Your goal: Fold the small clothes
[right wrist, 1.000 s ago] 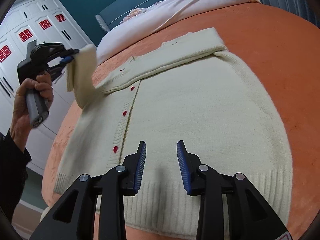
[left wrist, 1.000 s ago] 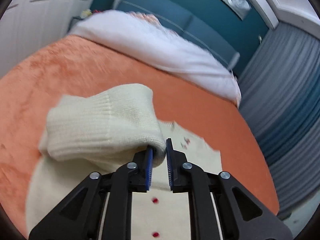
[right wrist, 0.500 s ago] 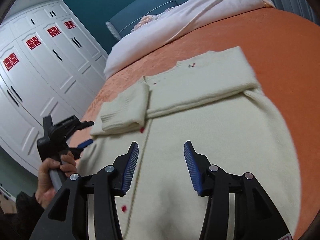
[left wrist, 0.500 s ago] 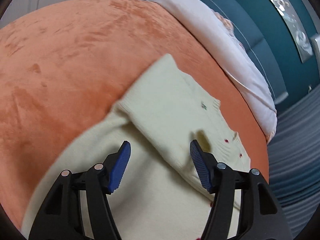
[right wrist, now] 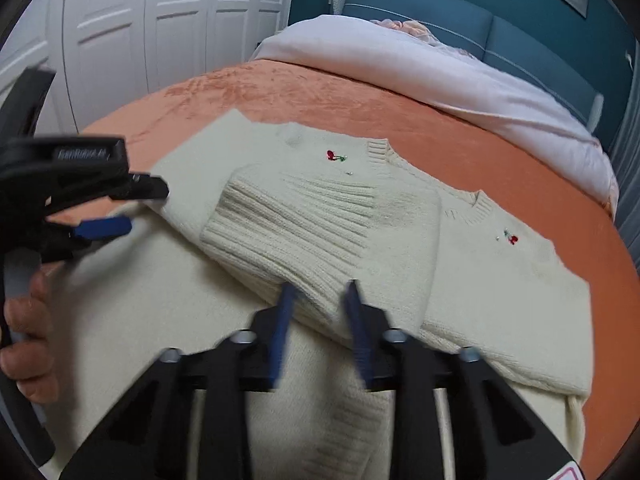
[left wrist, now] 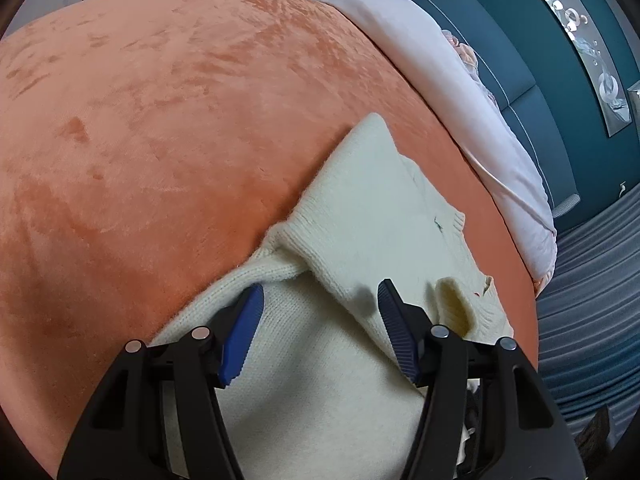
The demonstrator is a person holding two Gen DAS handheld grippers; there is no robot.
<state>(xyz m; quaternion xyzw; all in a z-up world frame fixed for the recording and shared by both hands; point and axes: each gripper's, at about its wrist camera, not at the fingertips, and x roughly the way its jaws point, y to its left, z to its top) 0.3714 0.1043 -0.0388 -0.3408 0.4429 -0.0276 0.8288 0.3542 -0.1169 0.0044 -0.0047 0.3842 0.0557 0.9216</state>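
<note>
- The cardigan (right wrist: 400,248) lies flat on the orange bed (left wrist: 160,140), its cream knit spread across the near part of the blanket with both sleeves folded in over the chest.
- The left sleeve (right wrist: 296,224) lies across the cardigan's middle, ribbed cuff toward the button line; the right sleeve (right wrist: 516,292) lies across the cardigan's other side.
- Two small red cherry motifs (right wrist: 334,156) show on the cardigan, one on each side of the neck rib.
- The left claw (left wrist: 318,328) is released, its blue pads wide apart, low over the cardigan's left shoulder fold and holding nothing.
- From the right wrist view the left claw (right wrist: 120,208) sits at the cardigan's left edge, pointing across it, with the person's left hand (right wrist: 28,328) wrapped round the handle below.
- The right claw (right wrist: 316,316) is released too, jaws moderately apart, tips at the near edge of the left sleeve; the view is blurred, so whether they touch the knit cannot be told.
- A pale duvet (right wrist: 440,72) lies bunched beyond the cardigan, at the head of the bed, before a teal headboard (right wrist: 420,4).
- White wardrobe doors (right wrist: 160,20) stand beyond the cardigan's left side.
</note>
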